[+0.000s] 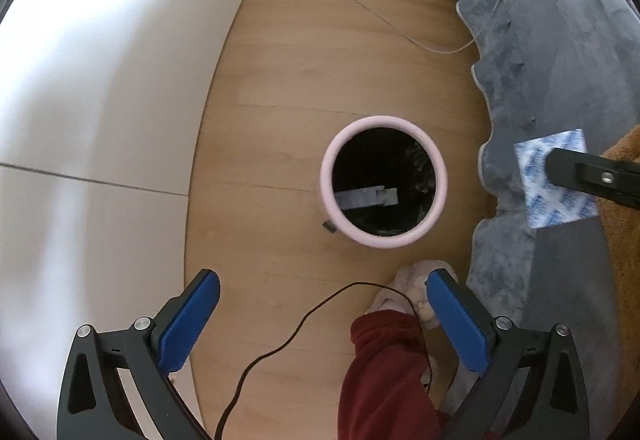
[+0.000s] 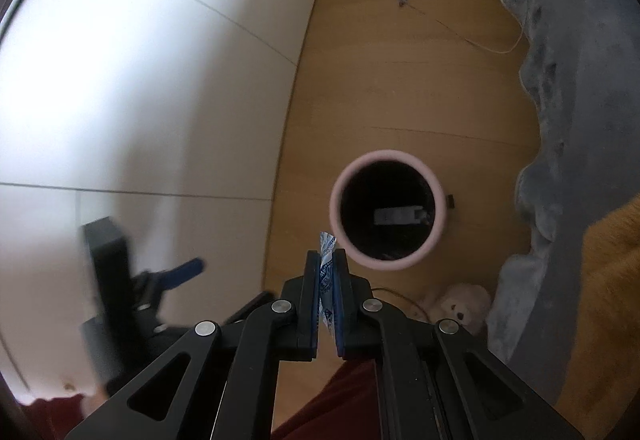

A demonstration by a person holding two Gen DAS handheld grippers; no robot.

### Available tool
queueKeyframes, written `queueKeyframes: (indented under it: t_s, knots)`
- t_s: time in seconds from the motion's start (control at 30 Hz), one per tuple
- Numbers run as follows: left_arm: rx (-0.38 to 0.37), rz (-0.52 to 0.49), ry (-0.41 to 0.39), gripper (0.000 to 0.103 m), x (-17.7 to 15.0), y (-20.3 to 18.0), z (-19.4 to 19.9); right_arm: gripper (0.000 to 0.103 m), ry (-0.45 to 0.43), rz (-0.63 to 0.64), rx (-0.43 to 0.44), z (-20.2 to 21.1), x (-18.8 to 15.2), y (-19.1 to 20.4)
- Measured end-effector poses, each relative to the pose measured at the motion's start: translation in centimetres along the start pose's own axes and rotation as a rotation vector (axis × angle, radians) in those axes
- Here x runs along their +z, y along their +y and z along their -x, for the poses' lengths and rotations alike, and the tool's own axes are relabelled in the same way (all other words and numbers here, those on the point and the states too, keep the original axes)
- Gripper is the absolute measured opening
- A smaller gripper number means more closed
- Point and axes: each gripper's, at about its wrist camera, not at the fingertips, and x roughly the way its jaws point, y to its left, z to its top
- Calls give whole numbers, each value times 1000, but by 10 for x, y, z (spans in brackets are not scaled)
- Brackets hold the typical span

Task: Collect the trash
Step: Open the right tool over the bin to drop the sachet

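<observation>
In the left wrist view, my left gripper (image 1: 322, 314) has its blue-padded fingers spread wide with nothing between them. It hangs above the wooden plank floor (image 1: 280, 88). The round pink-rimmed trash bin with a black liner (image 1: 383, 182) stands ahead of it, a little to the right, and a grey flat piece (image 1: 366, 197) already lies inside. At the right edge I see the right gripper (image 1: 554, 166) clamped on a flat white sachet with blue print (image 1: 558, 180). The sachet hangs over the grey plush bed cover (image 1: 560, 52), to the right of the bin and apart from its rim.

In the right wrist view, my right gripper (image 2: 327, 256) is closed tight on the sachet (image 2: 326, 282), which stands on edge between the pads, its long axis running forward along the fingers. The bin (image 2: 387, 214) lies ahead and slightly to the right; the sachet tip meets the near left rim in the picture, but I judge it is higher and not yet over the opening. A cream plush toy (image 2: 460, 310) sits on the floor near the bin.

The right hand is the one with the trash, so I think it must go forward and a little to the right before letting go.
</observation>
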Motion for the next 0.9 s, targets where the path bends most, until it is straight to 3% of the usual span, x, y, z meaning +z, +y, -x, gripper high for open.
queueKeyframes:
  t_s: [0.23,0.3,0.33,0.37,0.4,0.47,0.73,0.9]
  knots:
    - [-15,9,-16,103,-1,-5,9,6,-12,26,5,-20,-7,2]
    - [-21,6,-25,103,-1,-6,11,15,-38,44,12,-19,-8,5]
    - [-22,4,-27,103,0,-6,12,36,-48,46,14,-20,-5,5]
    - [-23,2,-27,103,0,-6,12,65,-58,48,10,-21,-4,5]
    - [-23,1,-26,103,-1,-6,13,73,-93,52,-8,-17,-5,5]
    - [-26,1,-25,103,-1,-6,13,76,-124,46,-20,-12,-4,4]
    - [-26,-11,-28,103,-1,-11,22,77,-114,-41,-30,5,-3,-9]
    - [-42,-131,-65,103,-5,-35,60,77,-173,-77,-42,63,-14,-11]
